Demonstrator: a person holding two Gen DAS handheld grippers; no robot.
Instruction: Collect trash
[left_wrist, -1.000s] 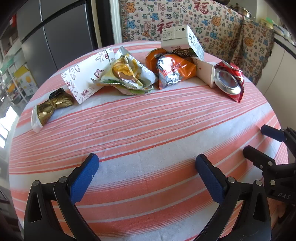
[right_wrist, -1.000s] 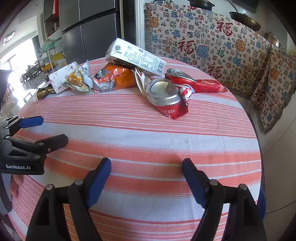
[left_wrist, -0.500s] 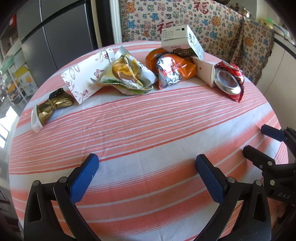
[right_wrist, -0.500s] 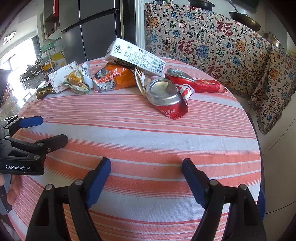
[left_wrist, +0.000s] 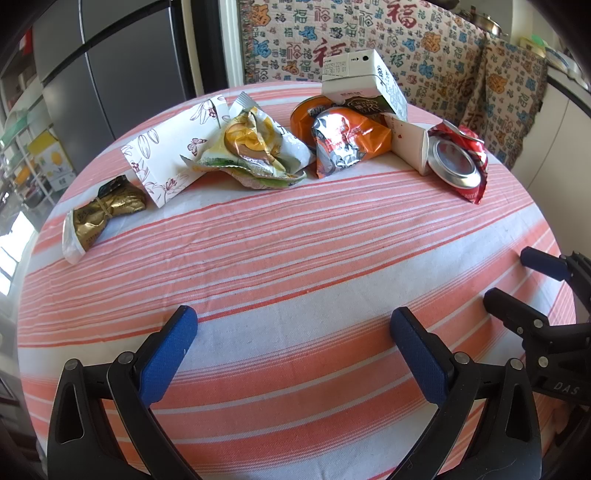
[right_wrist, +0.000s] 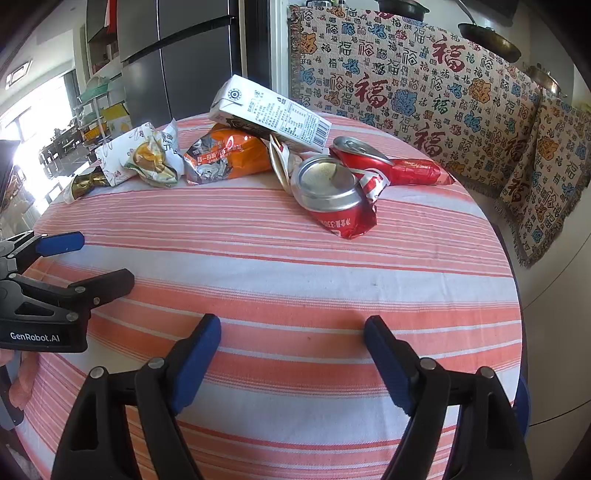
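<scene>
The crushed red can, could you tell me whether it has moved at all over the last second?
No. In the right wrist view the crushed red can lies where it did, its base against the white carton and the same tablecloth stripes.

Orange-and-white striped tablecloth (left_wrist: 295, 258); red crushed can (right_wrist: 340, 203); blue-padded tools.

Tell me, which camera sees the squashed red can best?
The right wrist view: the red can lies near the middle, showing its silver end and crumpled printed side. The left wrist view shows the can far off at the right, partly behind a white box.

2 crushed cans (right_wrist: 332, 192) (right_wrist: 360, 153), 1 carton (right_wrist: 269, 114), 4 wrappers (right_wrist: 229, 158) (right_wrist: 155, 160) (right_wrist: 86, 182) (right_wrist: 415, 171).
</scene>
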